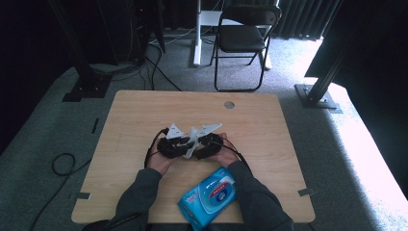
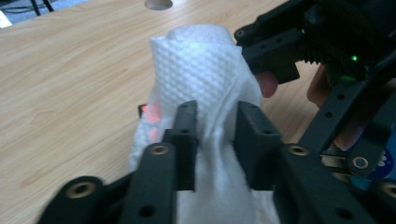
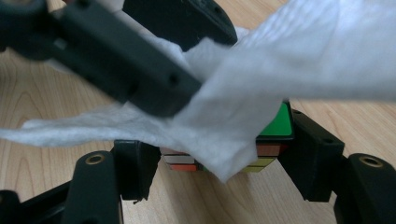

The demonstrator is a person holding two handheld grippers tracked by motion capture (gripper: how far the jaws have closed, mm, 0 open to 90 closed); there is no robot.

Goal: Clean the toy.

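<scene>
At the table's middle, my left gripper [image 1: 173,146] and right gripper [image 1: 208,144] meet tip to tip. In the left gripper view, my left gripper [image 2: 217,114] is shut on a white textured wipe [image 2: 201,70], which stands up between its jaws. A red patch of a colour cube [image 2: 152,112] shows through behind the wipe. In the right gripper view, my right gripper [image 3: 219,156] is shut on the colour cube [image 3: 278,123], with green, orange and yellow faces showing. The wipe [image 3: 280,60] drapes over most of the cube. The wipe [image 1: 192,142] hangs between both grippers.
A blue pack of wet wipes [image 1: 208,196] lies near the table's front edge between the forearms. The wooden table [image 1: 130,120] has a round cable hole [image 1: 229,104] at the back. A black folding chair [image 1: 243,36] stands beyond it on the carpet.
</scene>
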